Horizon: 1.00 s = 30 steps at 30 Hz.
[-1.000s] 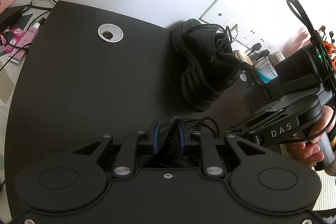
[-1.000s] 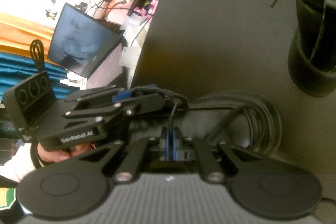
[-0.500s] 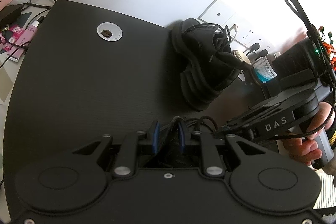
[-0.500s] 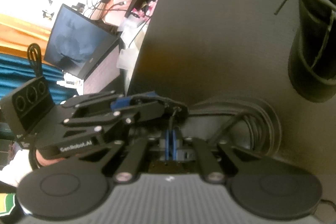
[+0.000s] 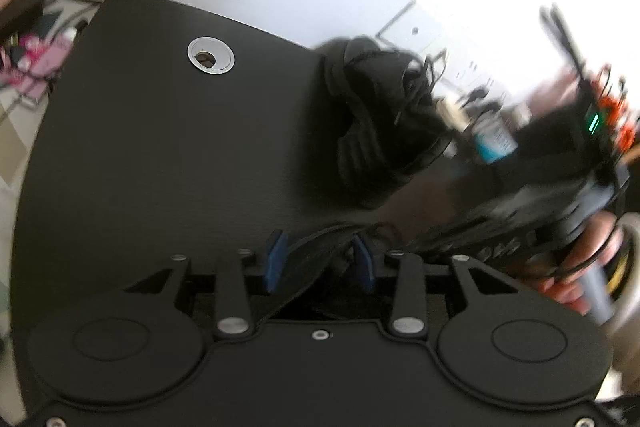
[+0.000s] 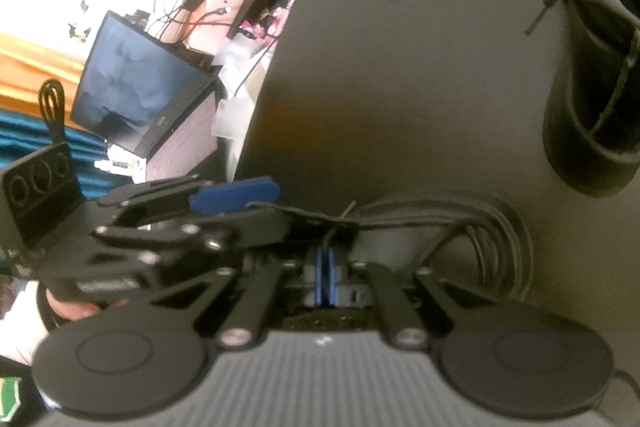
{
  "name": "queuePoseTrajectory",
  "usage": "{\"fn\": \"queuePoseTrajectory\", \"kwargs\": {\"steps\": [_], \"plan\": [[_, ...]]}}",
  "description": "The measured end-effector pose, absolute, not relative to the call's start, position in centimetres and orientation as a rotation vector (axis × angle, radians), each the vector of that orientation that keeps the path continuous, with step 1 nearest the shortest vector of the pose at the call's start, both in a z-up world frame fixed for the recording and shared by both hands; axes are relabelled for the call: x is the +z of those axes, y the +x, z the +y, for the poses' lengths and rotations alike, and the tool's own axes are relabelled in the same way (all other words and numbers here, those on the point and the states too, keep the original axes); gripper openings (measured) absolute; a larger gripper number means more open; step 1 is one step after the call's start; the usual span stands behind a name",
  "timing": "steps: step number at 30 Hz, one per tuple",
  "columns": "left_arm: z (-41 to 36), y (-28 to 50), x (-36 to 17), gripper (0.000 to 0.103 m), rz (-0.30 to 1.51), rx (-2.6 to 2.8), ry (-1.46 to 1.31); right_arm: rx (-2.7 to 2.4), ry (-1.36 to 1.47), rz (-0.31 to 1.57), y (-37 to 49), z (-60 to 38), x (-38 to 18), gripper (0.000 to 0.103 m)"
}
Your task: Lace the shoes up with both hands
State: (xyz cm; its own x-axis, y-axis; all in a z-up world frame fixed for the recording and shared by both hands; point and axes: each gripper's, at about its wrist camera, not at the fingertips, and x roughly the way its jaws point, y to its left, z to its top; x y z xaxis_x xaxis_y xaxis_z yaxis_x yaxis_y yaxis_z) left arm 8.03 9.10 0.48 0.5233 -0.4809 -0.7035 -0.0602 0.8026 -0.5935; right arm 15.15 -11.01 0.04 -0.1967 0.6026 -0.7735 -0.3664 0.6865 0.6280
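laptop (image 6: 132,87) (right wrist view only)

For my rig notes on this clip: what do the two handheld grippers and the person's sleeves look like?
Both are matte black linkage frames with silver pivot screws, two round discs at the base and blue finger pads. The left gripper carries a boxy module with three round recesses and a looped black cable. The right gripper has a ribbed grey body, a green light and blurred white lettering. A white cuff shows at one wrist; the other sleeve is too blurred.
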Motion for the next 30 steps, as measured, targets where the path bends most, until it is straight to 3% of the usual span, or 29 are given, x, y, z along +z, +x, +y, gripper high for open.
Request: {"fn": "queuePoseTrajectory", "kwargs": {"steps": [5,15,18,20,22,25,26,27,29,30], "plan": [[10.2,9.6,1.2,0.037,1.014,-0.282,-0.66,0.866,0.248,1.571,15.5,-11.5,-0.2,0.004],[7.8,13.5,-3.0,0.036,1.259,-0.319,-0.762,0.858,0.235,1.567,15.2,-11.2,-0.2,0.003],[7.2,14.2,-3.6,0.025,1.285,-0.311,-0.749,0.859,0.238,1.56,15.2,-11.3,-0.2,0.003],[6.9,14.3,-4.1,0.01,1.302,-0.302,-0.749,0.86,0.232,1.554,15.1,-11.3,-0.1,0.003],[7.0,14.3,-4.3,0.003,1.301,-0.299,-0.76,0.862,0.227,1.547,15.1,-11.3,0.0,0.003],[7.6,13.9,-4.1,0.002,1.266,-0.299,-0.795,0.867,0.202,1.523,14.7,-11.2,0.5,0.005],[7.9,13.8,-4.1,0.002,1.256,-0.293,-0.806,0.868,0.179,1.515,14.5,-11.0,0.9,0.01],[8.1,13.6,-4.0,0.002,1.245,-0.288,-0.818,0.869,0.133,1.508,14.2,-10.7,1.5,0.035],[8.8,13.4,-3.9,0.002,1.203,-0.275,-0.844,0.895,0.053,1.452,13.8,-10.6,3.0,0.061],[9.2,13.4,-3.7,0.002,1.176,-0.271,-0.863,0.909,0.042,1.416,13.9,-10.9,3.7,0.06]]}}
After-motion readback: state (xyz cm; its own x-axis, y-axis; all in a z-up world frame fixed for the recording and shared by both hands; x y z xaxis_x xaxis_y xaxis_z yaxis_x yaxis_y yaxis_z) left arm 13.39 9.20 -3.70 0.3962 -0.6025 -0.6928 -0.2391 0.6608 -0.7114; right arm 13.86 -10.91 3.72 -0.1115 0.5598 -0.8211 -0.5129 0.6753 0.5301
